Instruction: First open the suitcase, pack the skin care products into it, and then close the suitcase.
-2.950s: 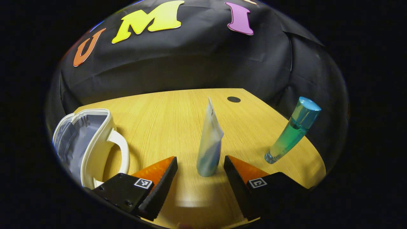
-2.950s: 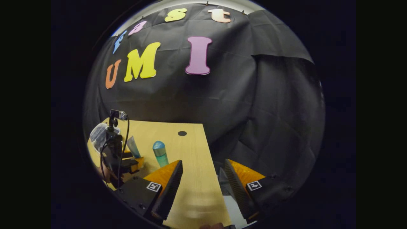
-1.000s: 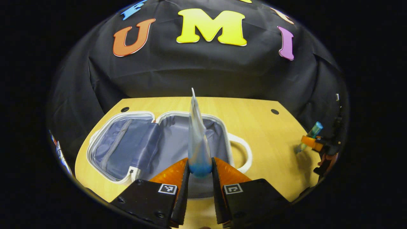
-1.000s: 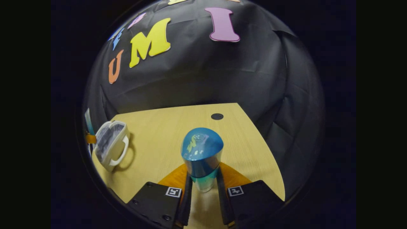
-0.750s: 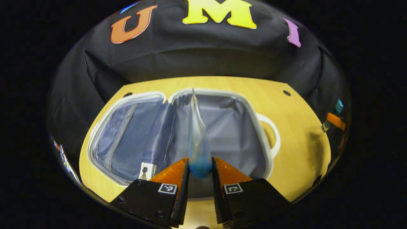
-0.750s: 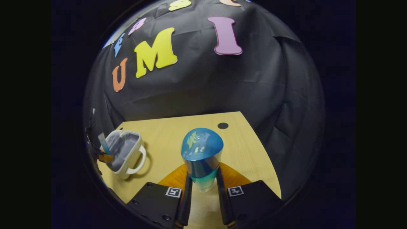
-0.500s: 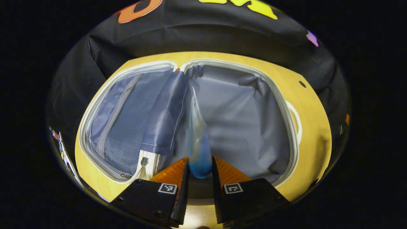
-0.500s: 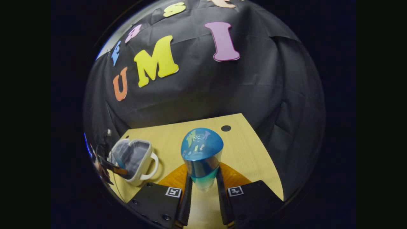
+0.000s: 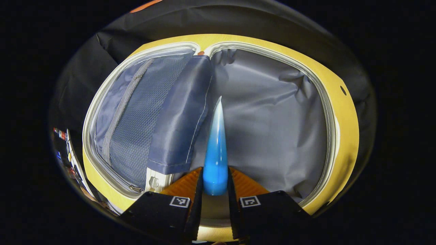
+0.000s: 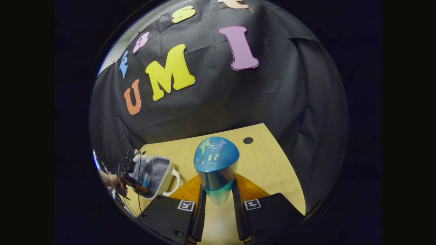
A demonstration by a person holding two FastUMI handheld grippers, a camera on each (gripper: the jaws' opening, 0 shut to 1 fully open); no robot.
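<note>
The left gripper (image 9: 215, 185) pinches the blue tube (image 9: 215, 160), its tip over the open suitcase's (image 9: 272, 112) grey lining, nearer than half a second ago. The right gripper view shows the right gripper (image 10: 218, 204) clamping the capped bottle (image 10: 216, 168) above the table (image 10: 269, 170), suitcase left of its fingers.

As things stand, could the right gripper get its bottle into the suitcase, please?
Probably not yet: the right gripper holds the bottle well off to the side, and the left gripper with its tube sits low in the open suitcase, crowding the way.
</note>
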